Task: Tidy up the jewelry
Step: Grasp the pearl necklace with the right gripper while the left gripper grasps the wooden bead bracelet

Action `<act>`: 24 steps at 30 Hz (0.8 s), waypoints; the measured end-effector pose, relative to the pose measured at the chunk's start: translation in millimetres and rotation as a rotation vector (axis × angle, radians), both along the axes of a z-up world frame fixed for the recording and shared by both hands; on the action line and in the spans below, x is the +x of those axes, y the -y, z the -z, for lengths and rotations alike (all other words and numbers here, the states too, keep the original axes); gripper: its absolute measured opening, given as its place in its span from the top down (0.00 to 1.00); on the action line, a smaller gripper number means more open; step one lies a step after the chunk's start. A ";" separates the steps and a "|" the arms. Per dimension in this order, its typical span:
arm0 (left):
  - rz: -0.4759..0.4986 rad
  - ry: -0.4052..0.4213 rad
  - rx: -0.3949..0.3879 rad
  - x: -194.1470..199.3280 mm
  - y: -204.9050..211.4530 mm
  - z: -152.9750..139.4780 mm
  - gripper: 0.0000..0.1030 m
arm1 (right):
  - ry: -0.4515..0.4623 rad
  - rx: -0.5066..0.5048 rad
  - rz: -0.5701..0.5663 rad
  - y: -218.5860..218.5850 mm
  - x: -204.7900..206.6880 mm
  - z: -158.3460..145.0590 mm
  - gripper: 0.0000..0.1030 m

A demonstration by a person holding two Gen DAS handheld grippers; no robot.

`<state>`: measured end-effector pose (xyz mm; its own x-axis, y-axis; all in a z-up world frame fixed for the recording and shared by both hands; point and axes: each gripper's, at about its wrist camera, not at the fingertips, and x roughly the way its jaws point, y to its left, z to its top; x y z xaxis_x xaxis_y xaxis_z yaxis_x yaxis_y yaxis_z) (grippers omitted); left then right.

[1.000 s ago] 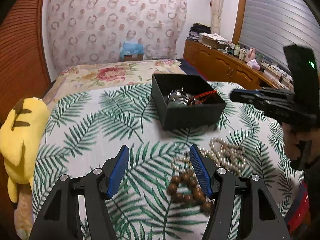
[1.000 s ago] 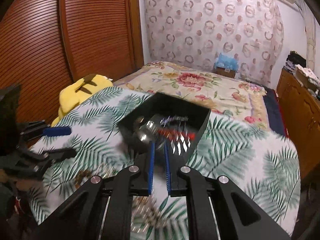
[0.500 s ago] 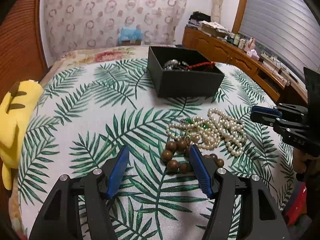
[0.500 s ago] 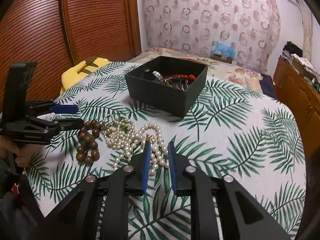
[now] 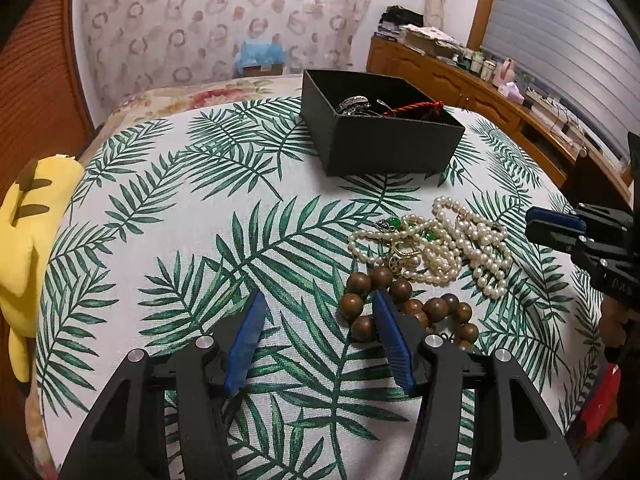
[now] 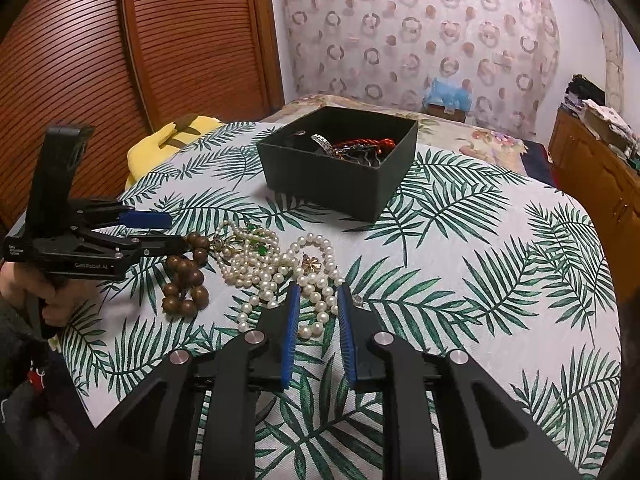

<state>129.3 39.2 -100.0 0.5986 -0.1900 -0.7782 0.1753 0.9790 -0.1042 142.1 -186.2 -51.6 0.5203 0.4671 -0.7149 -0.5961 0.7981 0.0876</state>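
Observation:
A black box (image 5: 384, 148) (image 6: 340, 168) on the leaf-print cloth holds silver pieces and a red cord. In front of it lie a heap of white pearl strands (image 5: 452, 244) (image 6: 288, 268) with green stones and a brown wooden bead bracelet (image 5: 400, 308) (image 6: 186, 276). My left gripper (image 5: 318, 300) (image 6: 160, 230) is open and empty, its right finger over the brown beads. My right gripper (image 6: 318, 292) (image 5: 556, 228) is open a little, and a pearl strand lies between its fingertips.
A yellow plush toy (image 5: 28, 240) (image 6: 172, 140) lies at the table's left edge. A flowered bed (image 6: 460, 132) is behind the table, a wooden slatted wardrobe (image 6: 140, 40) at left, a cluttered wooden sideboard (image 5: 480, 80) at right.
Both grippers have dropped down and back from the box to the loose jewelry. The right gripper's fingers have opened from nearly closed and now straddle the pearls.

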 end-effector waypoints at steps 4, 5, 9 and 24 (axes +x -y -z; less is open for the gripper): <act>0.028 -0.008 0.017 4.5 8.2 -0.3 0.57 | -0.002 0.000 0.002 0.9 -0.5 1.7 0.79; 0.036 -0.013 0.021 6.4 10.3 0.2 0.60 | -0.003 0.001 0.003 1.1 -1.0 1.6 0.79; 0.057 -0.016 0.050 13.1 17.1 0.8 0.62 | -0.003 0.002 0.004 1.9 -1.6 1.7 0.79; 0.046 0.117 -0.010 -9.9 14.1 -32.8 0.88 | -0.031 0.015 0.000 3.3 -3.5 9.7 0.79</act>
